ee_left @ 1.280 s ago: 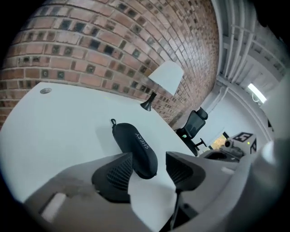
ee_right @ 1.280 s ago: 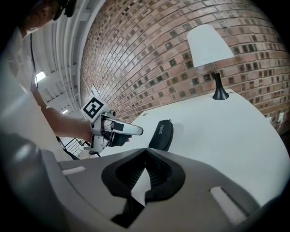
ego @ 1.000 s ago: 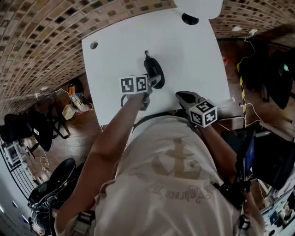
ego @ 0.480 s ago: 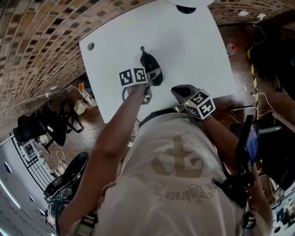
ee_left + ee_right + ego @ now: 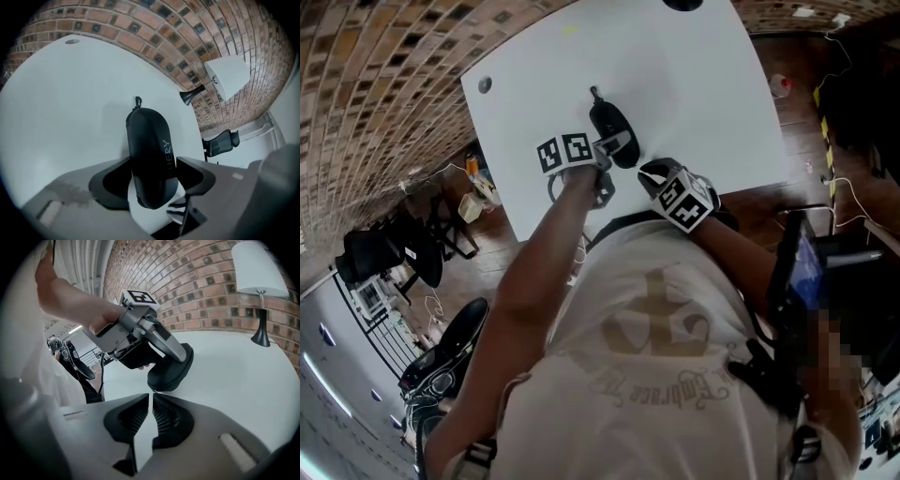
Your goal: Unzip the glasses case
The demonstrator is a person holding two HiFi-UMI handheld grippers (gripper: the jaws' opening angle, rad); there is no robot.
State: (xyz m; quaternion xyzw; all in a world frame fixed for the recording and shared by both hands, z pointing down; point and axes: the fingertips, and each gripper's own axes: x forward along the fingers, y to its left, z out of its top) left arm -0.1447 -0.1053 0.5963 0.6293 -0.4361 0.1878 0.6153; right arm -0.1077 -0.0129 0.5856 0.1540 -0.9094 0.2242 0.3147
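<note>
The black glasses case (image 5: 612, 131) lies on the white table (image 5: 694, 84), its cord loop (image 5: 138, 101) at the far end. My left gripper (image 5: 617, 148) straddles the near half of the case (image 5: 150, 154). Its jaws are closing, and both press on the case's sides. In the right gripper view one of its fingers (image 5: 166, 341) lies over the case (image 5: 171, 373). My right gripper (image 5: 151, 397) is shut to a thin slit. Its tips sit just under the small zipper pull (image 5: 152, 390) at the case's near end. I cannot tell whether the pull is pinched.
A white-shaded lamp (image 5: 260, 268) stands at the table's far edge, and its black base (image 5: 684, 4) shows in the head view. The table top has a small round hole (image 5: 485, 85) near its far left corner. Black chairs and cables lie on the floor around the table.
My right gripper has moved left and down, from the table's near edge up to the case's near end. The left gripper has stayed on the case and rolled a little.
</note>
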